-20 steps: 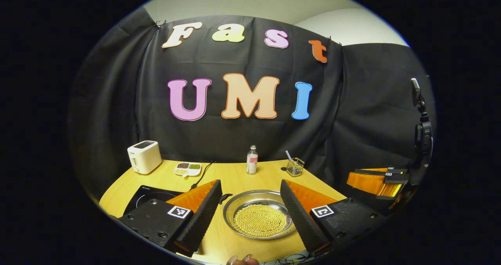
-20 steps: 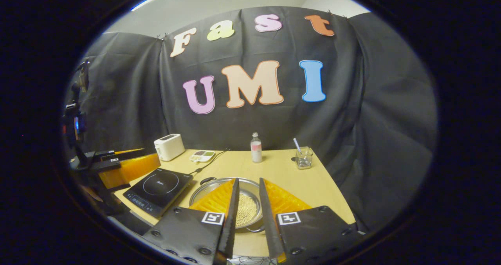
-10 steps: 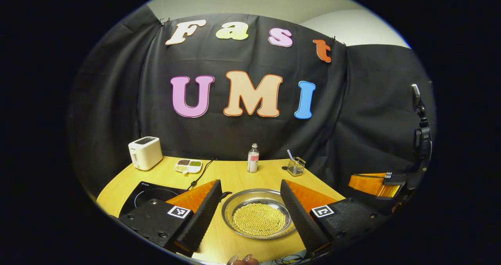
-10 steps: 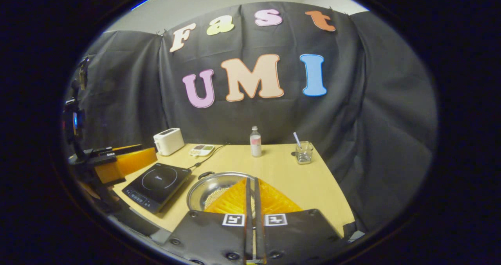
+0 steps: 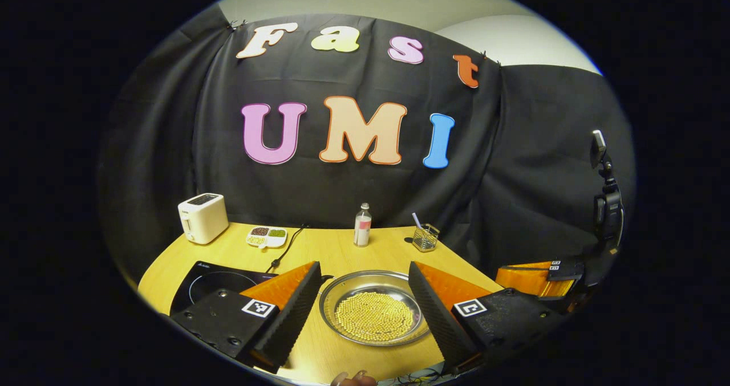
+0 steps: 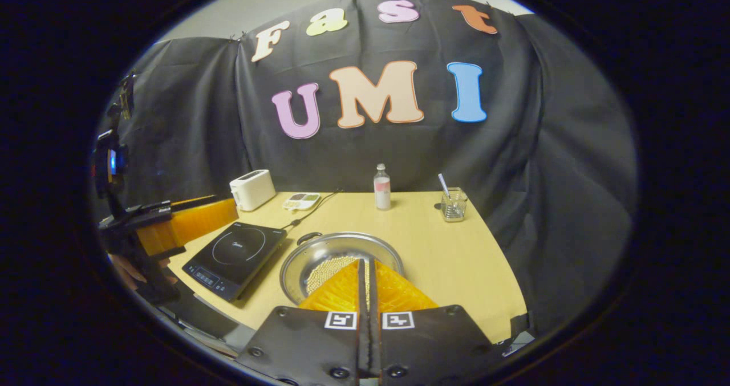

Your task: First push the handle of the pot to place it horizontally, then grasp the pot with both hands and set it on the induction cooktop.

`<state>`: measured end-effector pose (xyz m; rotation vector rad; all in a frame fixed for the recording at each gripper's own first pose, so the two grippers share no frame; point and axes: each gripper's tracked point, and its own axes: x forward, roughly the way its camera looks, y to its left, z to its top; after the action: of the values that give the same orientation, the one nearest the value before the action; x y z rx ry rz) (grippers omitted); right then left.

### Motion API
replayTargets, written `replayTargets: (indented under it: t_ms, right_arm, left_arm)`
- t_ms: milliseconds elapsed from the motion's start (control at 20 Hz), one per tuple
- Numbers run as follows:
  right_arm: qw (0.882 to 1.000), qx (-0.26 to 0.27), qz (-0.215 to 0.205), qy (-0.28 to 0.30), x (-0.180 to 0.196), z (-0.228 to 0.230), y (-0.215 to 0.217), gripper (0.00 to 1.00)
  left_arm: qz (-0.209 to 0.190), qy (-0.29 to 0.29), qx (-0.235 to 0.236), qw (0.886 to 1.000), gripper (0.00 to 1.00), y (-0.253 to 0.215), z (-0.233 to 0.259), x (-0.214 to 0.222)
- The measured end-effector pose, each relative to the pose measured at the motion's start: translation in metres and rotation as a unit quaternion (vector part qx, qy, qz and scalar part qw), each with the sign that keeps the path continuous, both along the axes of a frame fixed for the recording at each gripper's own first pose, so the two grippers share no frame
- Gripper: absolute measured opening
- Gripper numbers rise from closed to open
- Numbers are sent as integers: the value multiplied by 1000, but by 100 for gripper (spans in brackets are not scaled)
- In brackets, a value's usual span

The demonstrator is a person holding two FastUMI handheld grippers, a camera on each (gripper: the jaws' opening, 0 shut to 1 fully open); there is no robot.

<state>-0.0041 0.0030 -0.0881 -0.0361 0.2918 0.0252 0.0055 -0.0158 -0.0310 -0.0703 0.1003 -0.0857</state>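
Centrally, round shiny steel pot (image 5: 373, 315) of beads; left gripper (image 5: 360, 309) spread, right gripper (image 6: 368, 295) pressed together.

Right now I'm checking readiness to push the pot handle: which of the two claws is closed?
The right claw, fingers pressed together over the pot. The left claw is spread wide, its fingers framing the pot.

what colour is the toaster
White; the toaster shows best in the left gripper view.
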Motion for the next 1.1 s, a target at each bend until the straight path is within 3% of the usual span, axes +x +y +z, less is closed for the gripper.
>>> replayTargets:
  t_ms: [200,350,600,1100]
  right_arm:
    - [999,-6,-20,30,-4,-28,2,0]
    - [997,-7,-16,70,-4,-56,1,2]
    - [991,-1,27,133,7,-98,1,2]
    - [965,22,107,238,11,-167,-3,0]
  left_arm:
    - [-22,12,-12,1000,98,6,-7,5]
    - [-16,25,-15,999,97,14,-14,10]
    - [20,27,-19,999,96,19,-16,20]
    - [87,28,-1,996,96,14,-16,35]
